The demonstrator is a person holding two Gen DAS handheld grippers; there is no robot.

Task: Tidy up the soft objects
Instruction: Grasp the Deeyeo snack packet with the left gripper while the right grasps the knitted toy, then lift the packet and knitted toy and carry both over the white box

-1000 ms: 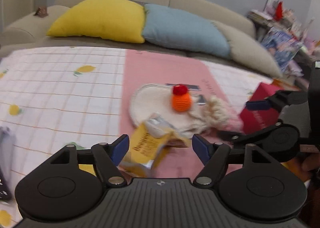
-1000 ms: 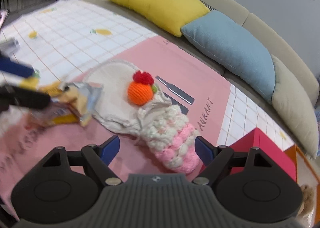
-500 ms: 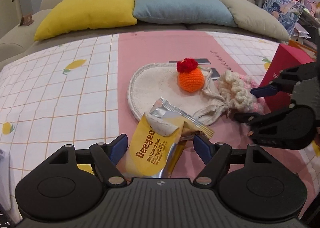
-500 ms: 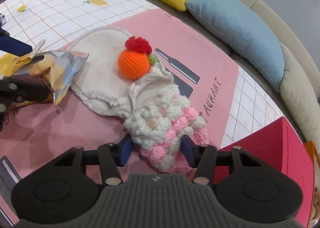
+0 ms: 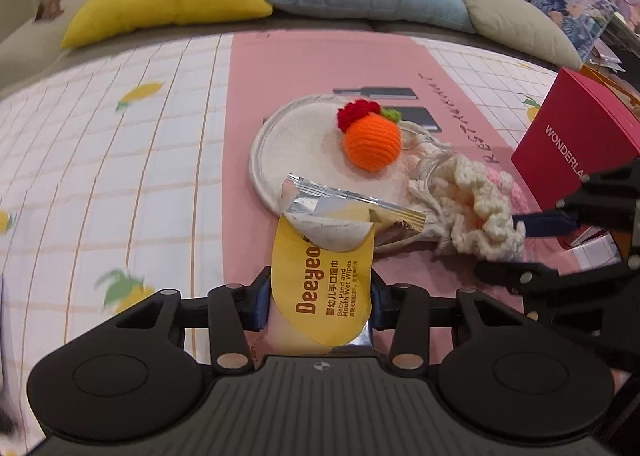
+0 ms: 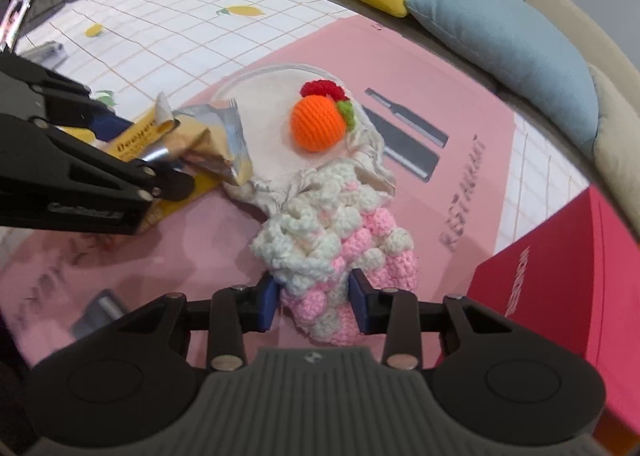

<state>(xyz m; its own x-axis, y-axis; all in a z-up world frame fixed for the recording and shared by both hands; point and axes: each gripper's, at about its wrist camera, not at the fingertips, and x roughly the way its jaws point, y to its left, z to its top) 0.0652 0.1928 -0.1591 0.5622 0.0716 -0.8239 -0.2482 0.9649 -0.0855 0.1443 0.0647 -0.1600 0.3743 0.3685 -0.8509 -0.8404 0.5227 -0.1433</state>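
The left gripper, at lower centre of its view, has just been closing and clamps the yellow foil wet-wipes packet. The right gripper has likewise been closing and squeezes the pink-and-white crocheted pouch on the pink placemat, below the orange crocheted ball.

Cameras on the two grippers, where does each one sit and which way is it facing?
Left wrist: on the left gripper, looking down its fingers at the wipes pack it has just closed on; right gripper at the right edge.
Right wrist: on the right gripper, just closed on the crochet pouch; left gripper at left.
Shared: orange ball, sofa cushions.
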